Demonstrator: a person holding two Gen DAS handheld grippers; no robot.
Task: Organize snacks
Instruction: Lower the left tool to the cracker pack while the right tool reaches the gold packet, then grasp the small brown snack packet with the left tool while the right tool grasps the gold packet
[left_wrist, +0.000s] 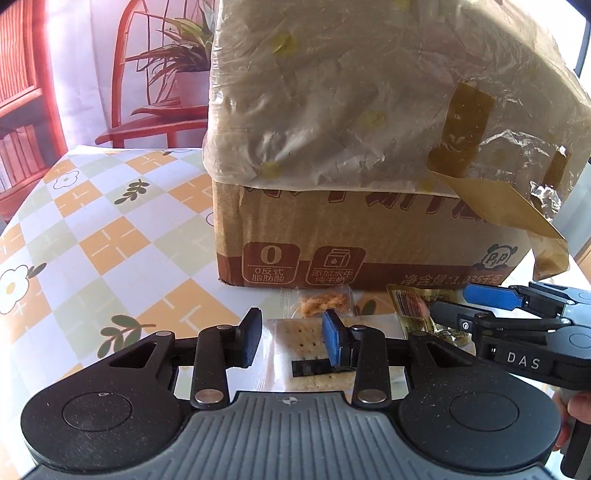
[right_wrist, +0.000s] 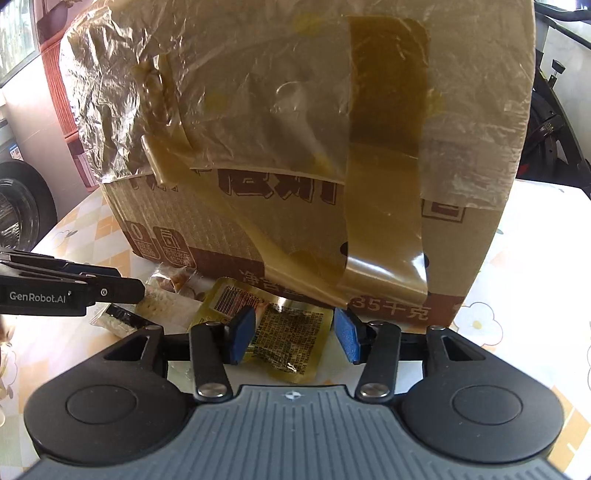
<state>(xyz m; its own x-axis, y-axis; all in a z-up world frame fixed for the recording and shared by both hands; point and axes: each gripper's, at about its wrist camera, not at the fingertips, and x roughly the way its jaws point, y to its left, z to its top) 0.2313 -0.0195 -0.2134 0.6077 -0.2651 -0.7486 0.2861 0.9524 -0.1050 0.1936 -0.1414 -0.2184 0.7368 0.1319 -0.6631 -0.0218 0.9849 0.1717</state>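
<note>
Before the taped cardboard box (left_wrist: 369, 236), the left gripper (left_wrist: 291, 339) stands part-open over a cracker packet (left_wrist: 299, 343), seemingly ungripped, while the right gripper (right_wrist: 293, 332) straddles a gold pouch (right_wrist: 284, 332), open, and only the left view shows a potted plant (left_wrist: 177, 62).

Both wrist cameras look forward and down, close to the cardboard box (left_wrist: 369, 229) (right_wrist: 229, 236) and the same snack packets (left_wrist: 310, 347) (right_wrist: 284, 336).
</note>
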